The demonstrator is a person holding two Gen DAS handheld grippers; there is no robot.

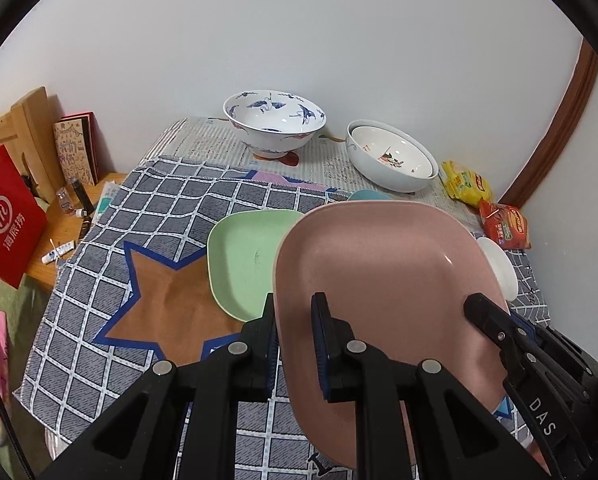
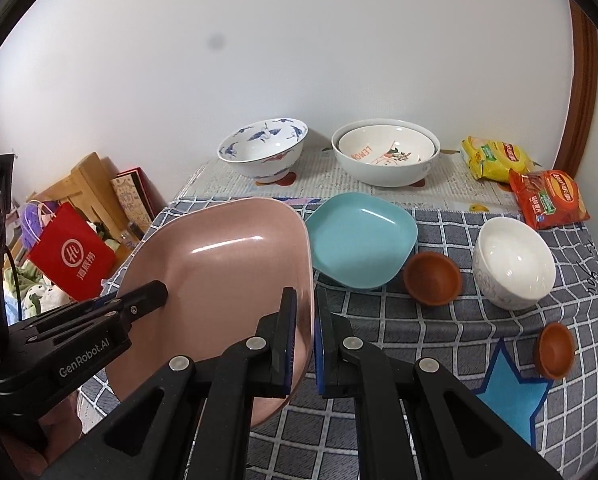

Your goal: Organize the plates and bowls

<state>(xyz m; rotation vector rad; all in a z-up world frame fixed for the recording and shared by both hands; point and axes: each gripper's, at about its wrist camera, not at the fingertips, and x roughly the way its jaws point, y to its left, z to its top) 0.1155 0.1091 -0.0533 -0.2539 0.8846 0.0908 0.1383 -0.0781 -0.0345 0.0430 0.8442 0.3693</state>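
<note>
both grippers, left gripper (image 1: 295, 340) and right gripper (image 2: 306, 340), clamp the pink plate (image 1: 379, 280), hiding the green plate's (image 1: 243, 256) edge.

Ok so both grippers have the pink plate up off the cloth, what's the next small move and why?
Probably carry the pink plate over the green plate and lower it there. The left gripper and right gripper each clamp an opposite rim, so the plate hangs clear of the cloth, and the green plate lies empty just beside it, similar in shape, so stacking looks sensible.
</note>
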